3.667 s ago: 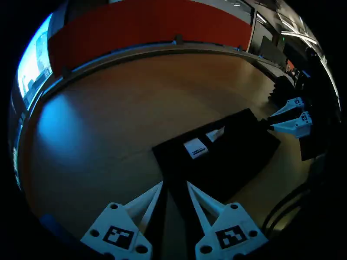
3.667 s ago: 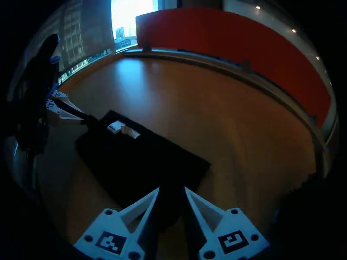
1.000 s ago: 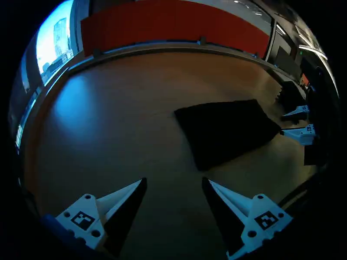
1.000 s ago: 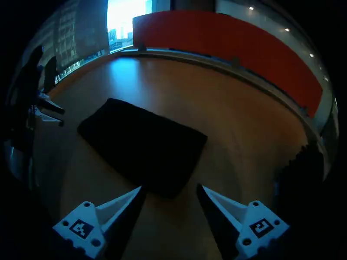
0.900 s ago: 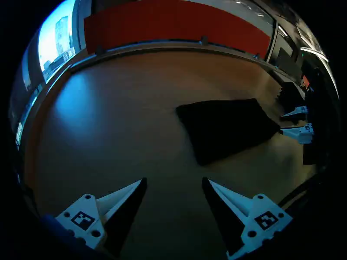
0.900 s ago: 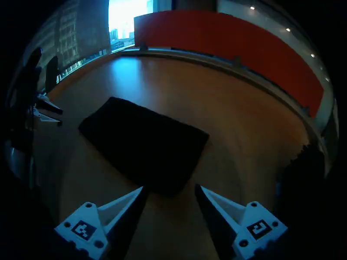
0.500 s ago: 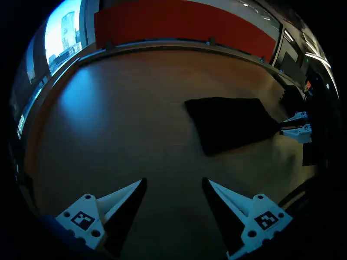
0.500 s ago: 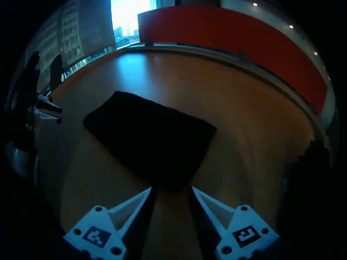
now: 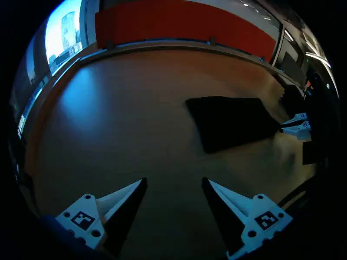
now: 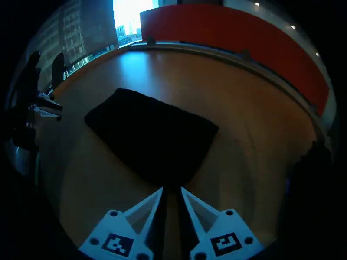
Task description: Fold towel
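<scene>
A black towel [image 9: 230, 121] lies folded flat on the wooden table [image 9: 130, 108], to the right in the left gripper view. My left gripper [image 9: 173, 180] hovers open over bare wood, well short of the towel, with nothing between its fingers. In the right gripper view the towel [image 10: 152, 134] spreads out ahead, and its near corner runs in between the fingers of my right gripper [image 10: 172, 189], which are closed on it. The right gripper [image 9: 296, 125] also appears at the towel's right corner. The left gripper [image 10: 45, 108] stands off the towel's far left end.
A red partition [image 9: 182, 21] runs along the table's far edge, with bright windows [image 10: 128, 15] beyond. Dark chairs or equipment [image 9: 295, 93] stand past the table's right side. Bare wood [image 10: 243, 130] surrounds the towel.
Both grippers let go of the towel and it now lies folded with its white labels hidden. In the last second the right gripper closed from open onto the towel's near corner. The left stayed open.
</scene>
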